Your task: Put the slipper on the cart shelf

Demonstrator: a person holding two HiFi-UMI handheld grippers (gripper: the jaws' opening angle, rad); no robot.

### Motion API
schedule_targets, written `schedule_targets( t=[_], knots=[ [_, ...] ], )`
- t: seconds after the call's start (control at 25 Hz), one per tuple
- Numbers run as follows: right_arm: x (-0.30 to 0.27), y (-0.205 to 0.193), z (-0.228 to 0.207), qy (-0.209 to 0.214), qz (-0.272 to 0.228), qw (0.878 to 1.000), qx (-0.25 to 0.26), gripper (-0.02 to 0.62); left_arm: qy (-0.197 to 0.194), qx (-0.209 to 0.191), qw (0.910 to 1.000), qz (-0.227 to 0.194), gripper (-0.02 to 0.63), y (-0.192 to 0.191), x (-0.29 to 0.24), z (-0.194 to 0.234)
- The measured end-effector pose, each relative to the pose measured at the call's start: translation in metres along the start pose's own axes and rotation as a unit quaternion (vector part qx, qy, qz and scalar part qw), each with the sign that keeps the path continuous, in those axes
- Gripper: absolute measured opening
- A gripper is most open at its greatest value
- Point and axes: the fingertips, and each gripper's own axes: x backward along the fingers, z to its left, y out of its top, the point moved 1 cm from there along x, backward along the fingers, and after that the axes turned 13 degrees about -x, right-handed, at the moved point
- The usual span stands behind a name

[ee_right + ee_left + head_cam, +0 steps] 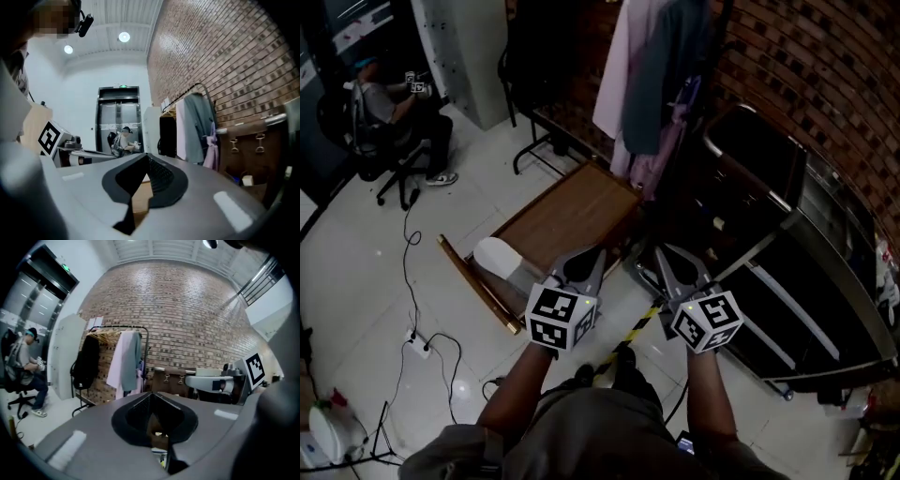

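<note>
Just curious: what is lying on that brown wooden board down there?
A white slipper lies at the brown wooden board's left corner. The left gripper covers its near edge, hiding anything there.

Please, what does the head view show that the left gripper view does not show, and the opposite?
Only the head view: the white slipper on the wooden board, the power strip on the floor, and the left gripper seen from above.
Only the left gripper view: the ceiling, and that gripper's jaws meeting at the tips with nothing between them.
Both: the clothes rack, the seated person, the brick wall and the right gripper.
</note>
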Motion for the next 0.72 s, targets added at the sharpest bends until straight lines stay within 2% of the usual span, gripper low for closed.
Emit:
schedule_targets(
  t=[0.16, 0.28, 0.48, 0.72],
  knots=[
    [-0.056, -0.009, 0.011, 0.080, 0.033, 0.996, 0.002, 0.000, 0.092, 0.008, 0.9957, 0.011, 0.008, -0.008, 0.012, 0.050],
    [-0.089, -0.020, 0.024, 0.143, 0.065, 0.987, 0.017, 0.000, 0.164, 0.020, 0.9859, 0.025, 0.008, -0.017, 0.027, 0.078],
    [-0.130, -0.034, 0.043, 0.250, 0.112, 0.961, 0.030, 0.000, 0.278, 0.044, 0.9582, 0.049, 0.008, -0.030, 0.050, 0.102],
    [-0.159, -0.065, 0.086, 0.341, 0.159, 0.926, 0.040, 0.000, 0.378, 0.068, 0.9196, 0.081, 0.008, -0.053, 0.096, 0.113]
  ],
)
